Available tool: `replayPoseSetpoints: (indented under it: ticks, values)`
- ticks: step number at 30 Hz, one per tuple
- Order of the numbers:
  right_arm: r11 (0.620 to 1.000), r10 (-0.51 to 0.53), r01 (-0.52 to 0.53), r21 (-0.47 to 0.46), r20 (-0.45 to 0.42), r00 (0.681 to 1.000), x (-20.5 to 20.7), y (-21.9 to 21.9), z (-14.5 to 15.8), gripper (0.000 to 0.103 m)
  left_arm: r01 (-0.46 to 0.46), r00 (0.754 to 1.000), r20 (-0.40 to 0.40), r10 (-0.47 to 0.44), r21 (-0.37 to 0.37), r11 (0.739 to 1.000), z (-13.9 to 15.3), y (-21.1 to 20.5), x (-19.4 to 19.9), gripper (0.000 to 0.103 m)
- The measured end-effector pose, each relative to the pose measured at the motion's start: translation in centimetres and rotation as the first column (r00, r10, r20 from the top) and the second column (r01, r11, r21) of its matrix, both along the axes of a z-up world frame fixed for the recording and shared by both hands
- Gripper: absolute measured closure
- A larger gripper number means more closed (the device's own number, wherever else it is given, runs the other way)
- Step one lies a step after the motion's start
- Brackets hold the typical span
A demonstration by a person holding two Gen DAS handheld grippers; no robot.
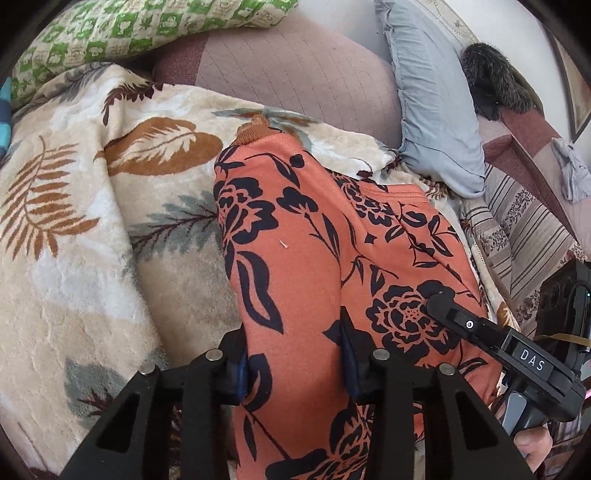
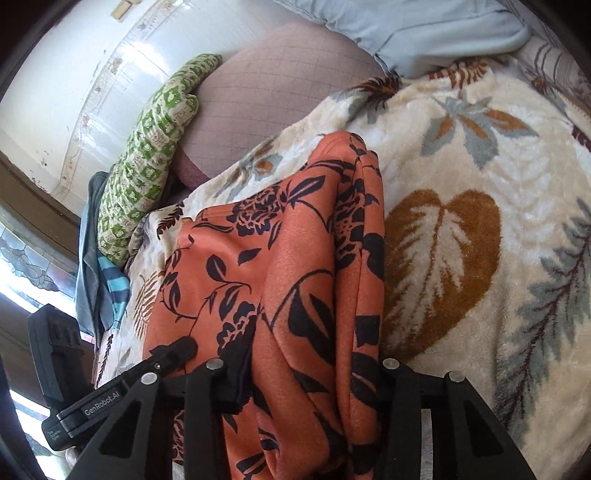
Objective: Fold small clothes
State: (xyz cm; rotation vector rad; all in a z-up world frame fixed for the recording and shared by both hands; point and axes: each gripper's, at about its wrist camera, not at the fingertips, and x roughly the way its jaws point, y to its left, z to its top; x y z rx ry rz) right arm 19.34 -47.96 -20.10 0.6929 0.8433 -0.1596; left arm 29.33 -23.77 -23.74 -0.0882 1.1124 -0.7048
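Left gripper (image 1: 295,369) and right gripper (image 2: 314,384), two, each clamped on one orange floral garment (image 1: 314,240); one leaf-print blanket (image 1: 92,221) beneath

Bed covered by cream leaf-print blanket (image 1: 74,266). Lying on blanket: orange floral garment (image 1: 295,258), bunched lengthwise. At head end: mauve quilted cushion (image 1: 295,74), pale blue pillow (image 1: 432,110), green checked pillow (image 1: 110,33).

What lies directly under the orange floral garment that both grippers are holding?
The orange floral garment rests on a cream leaf-print fleece blanket, which shows around it in both wrist views. Whatever lies beneath the garment's middle, and under the blanket, is covered and cannot be seen.
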Motion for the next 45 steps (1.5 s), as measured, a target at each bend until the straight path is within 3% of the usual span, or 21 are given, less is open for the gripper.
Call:
replayPoseSetpoints:
  ticks: [7,12,15,17,19,21,23,26,30,35,39,45]
  values:
    - [0.999,0.040,-0.038,-0.011,0.137,0.990,-0.6,3.1,3.5,0.060,-0.047,0.991,0.124,0.050,-0.025,0.999,4.9,3.5,-1.2,0.063]
    - [0.996,0.089,-0.087,-0.022,0.157,0.984,0.5,5.8,3.7,0.060,-0.098,0.981,0.172,0.094,0.016,0.995,5.3,5.6,-1.3,0.063]
    - [0.993,0.115,-0.116,0.005,0.086,0.990,1.1,6.6,1.9,0.060,-0.128,0.985,0.132,0.113,0.113,0.985,3.4,5.7,-0.9,0.060]
    - [0.988,0.144,-0.141,0.060,-0.051,0.988,1.9,6.8,-0.5,0.059,-0.146,0.987,0.095,0.129,0.207,0.967,1.4,5.7,-0.7,0.055]
    - [0.991,0.114,-0.098,0.096,-0.184,0.976,2.3,6.3,-2.7,0.048,-0.179,0.982,0.109,0.154,0.288,0.941,0.2,5.6,-0.4,0.035]
    - [0.987,0.114,-0.090,0.136,-0.180,0.977,2.3,5.7,-2.6,0.044,-0.193,0.977,0.149,0.153,0.309,0.931,0.9,5.4,-0.6,0.034]
    - [0.992,0.106,-0.093,0.086,-0.154,0.982,2.0,5.5,-1.2,0.044,-0.219,0.960,0.236,0.148,0.309,0.925,2.6,5.6,-1.4,0.033]
    - [0.997,0.054,-0.058,-0.044,-0.089,0.995,0.5,5.3,1.3,0.043,-0.293,0.916,0.363,0.172,0.311,0.904,5.2,6.0,-3.0,0.021]
    - [0.987,0.009,0.000,-0.160,0.056,0.998,-2.5,5.5,5.1,0.043,-0.337,0.872,0.446,0.200,0.250,0.908,8.7,6.9,-5.5,0.021]
    - [0.975,0.003,0.036,-0.219,0.175,0.985,-5.4,7.8,8.2,0.043,-0.398,0.804,0.557,0.208,0.245,0.884,11.5,8.0,-10.0,0.014]
    - [0.959,0.031,0.027,-0.283,0.199,0.979,-7.4,10.8,9.5,0.043,-0.375,0.797,0.580,0.168,0.257,0.891,12.7,9.0,-13.4,0.014]
    - [0.958,0.057,0.007,-0.288,0.215,0.975,-11.7,14.8,9.9,0.043,-0.379,0.774,0.615,0.151,0.258,0.889,15.1,11.2,-16.6,0.014]
